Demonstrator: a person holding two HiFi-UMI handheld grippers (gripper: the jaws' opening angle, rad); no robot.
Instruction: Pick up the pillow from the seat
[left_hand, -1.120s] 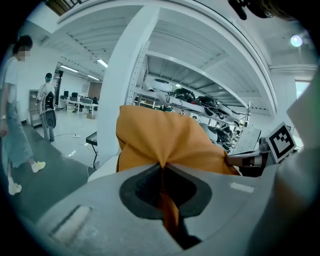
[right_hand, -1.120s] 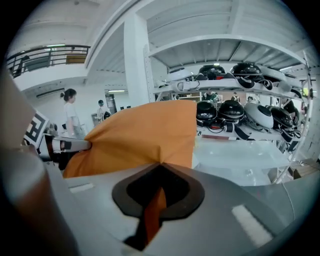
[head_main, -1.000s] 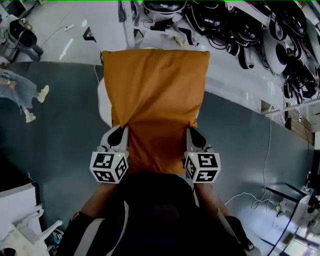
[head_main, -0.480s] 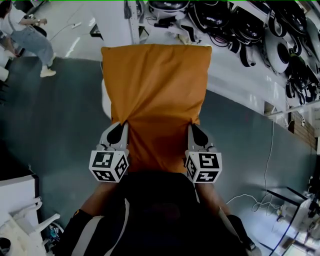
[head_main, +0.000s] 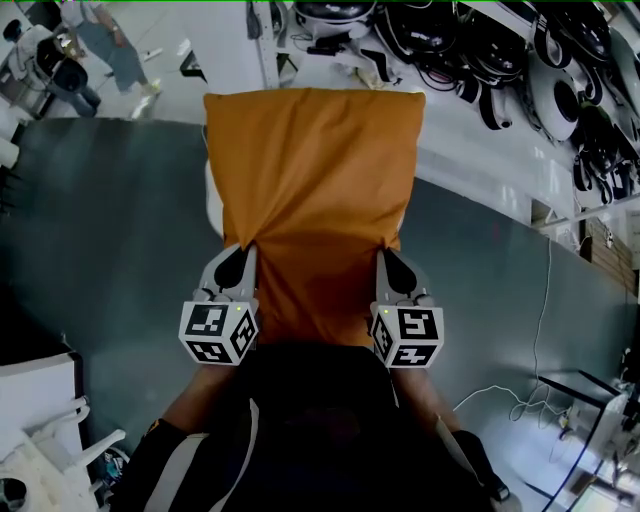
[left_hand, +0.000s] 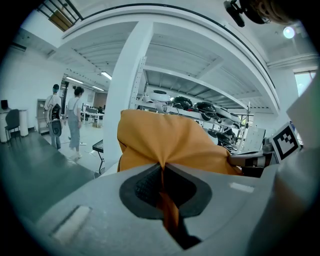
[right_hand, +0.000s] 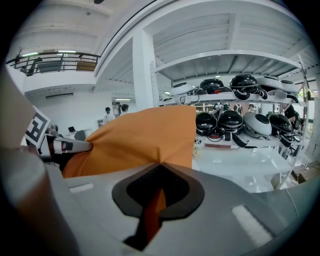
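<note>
Two hand-held grippers, each carrying one cube of black-and-white square markers, grip a single orange pillow by its near side edges. The left gripper is clenched on a pinch of fabric, as is the right gripper. The pillow is held out over a white seat, its far corners free. Grey floor lies open on both sides. Beyond, racks hold dark helmets, and two people stand far off.
</note>
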